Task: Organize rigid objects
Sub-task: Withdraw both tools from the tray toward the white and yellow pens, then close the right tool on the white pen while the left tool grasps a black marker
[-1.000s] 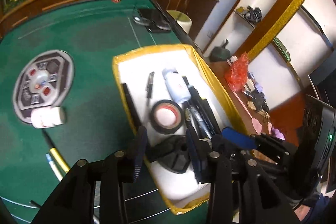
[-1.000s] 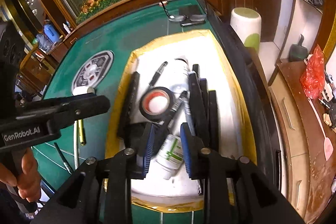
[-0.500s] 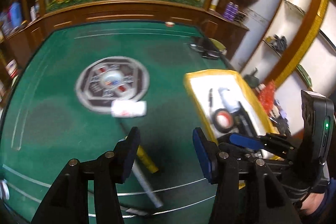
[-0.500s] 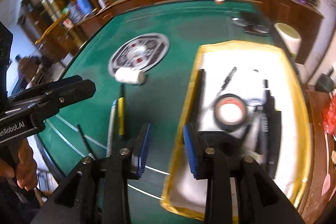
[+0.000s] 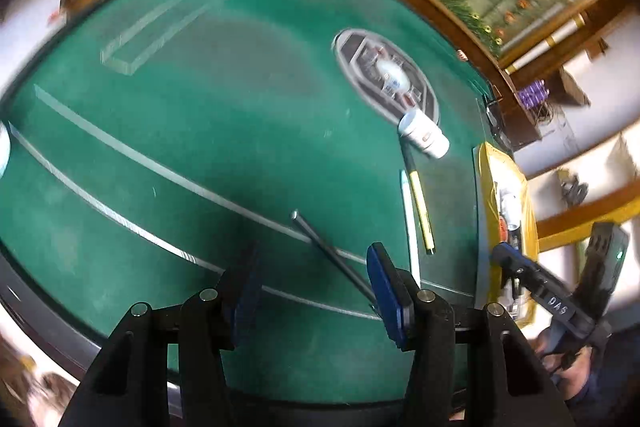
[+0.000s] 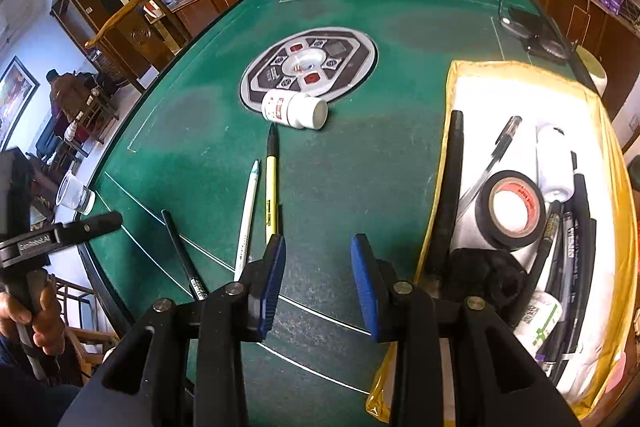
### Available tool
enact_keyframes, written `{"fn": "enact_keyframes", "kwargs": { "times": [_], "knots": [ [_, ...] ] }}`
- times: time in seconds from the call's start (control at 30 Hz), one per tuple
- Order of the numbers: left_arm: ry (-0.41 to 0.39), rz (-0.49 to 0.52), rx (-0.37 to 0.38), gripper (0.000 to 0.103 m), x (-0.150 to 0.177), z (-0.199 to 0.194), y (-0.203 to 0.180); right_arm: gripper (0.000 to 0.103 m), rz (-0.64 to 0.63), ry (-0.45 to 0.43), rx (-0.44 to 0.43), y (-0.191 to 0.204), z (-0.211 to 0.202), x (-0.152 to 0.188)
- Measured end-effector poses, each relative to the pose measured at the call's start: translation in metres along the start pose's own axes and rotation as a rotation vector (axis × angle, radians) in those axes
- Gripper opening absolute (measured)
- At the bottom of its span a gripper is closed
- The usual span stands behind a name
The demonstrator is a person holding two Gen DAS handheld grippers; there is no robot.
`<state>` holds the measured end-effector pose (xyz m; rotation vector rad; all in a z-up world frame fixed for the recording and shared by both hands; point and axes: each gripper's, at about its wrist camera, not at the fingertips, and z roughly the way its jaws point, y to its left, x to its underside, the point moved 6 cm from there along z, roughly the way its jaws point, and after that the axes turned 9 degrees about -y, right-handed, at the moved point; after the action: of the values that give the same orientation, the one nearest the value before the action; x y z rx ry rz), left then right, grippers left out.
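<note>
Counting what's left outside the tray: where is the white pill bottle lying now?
In the right wrist view the white pill bottle lies on its side on the green table, at the round centre panel's near edge, just beyond the yellow pen's tip.

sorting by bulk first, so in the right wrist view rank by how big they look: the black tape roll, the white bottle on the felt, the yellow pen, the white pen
1. Black tape roll, though it lies nearer the camera.
2. White bottle.
3. Yellow pen and white pen: both slim and about alike, so unranked.

clear: green felt (image 6: pixel 360 155) | blocked: pens (image 6: pixel 271 187), crowded tray (image 6: pixel 444 147)
</note>
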<state>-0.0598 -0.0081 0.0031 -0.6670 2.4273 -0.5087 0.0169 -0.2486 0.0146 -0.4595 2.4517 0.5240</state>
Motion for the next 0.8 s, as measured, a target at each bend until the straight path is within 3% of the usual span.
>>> {"fn": "enact_keyframes", "kwargs": {
  "times": [0.2, 0.4, 0.43, 0.5, 0.53, 0.8],
  "knots": [
    [0.081, -0.026, 0.060, 0.055, 0.014, 0.018, -0.019, 0.033, -0.016, 0.019, -0.023, 0.003, 0.005, 0.004],
    [0.117, 0.051, 0.010, 0.054, 0.023, 0.040, -0.041, 0.033, -0.022, 0.028, -0.038, -0.002, 0.003, 0.008],
    [0.118, 0.064, -0.001, 0.050, 0.024, 0.044, -0.043, 0.033, -0.023, 0.028, -0.039, -0.002, 0.002, 0.009],
    [0.130, 0.091, -0.027, 0.021, 0.027, 0.050, -0.041, 0.033, -0.025, 0.028, -0.043, -0.002, 0.002, 0.010],
    [0.142, 0.108, -0.048, 0.017, 0.029, 0.052, -0.040, 0.033, -0.026, 0.029, -0.045, -0.003, 0.002, 0.010],
    [0.100, 0.104, -0.081, 0.012, 0.017, 0.046, -0.012, 0.033, -0.055, 0.059, -0.065, 0.011, 0.008, 0.015]
  ]
}}
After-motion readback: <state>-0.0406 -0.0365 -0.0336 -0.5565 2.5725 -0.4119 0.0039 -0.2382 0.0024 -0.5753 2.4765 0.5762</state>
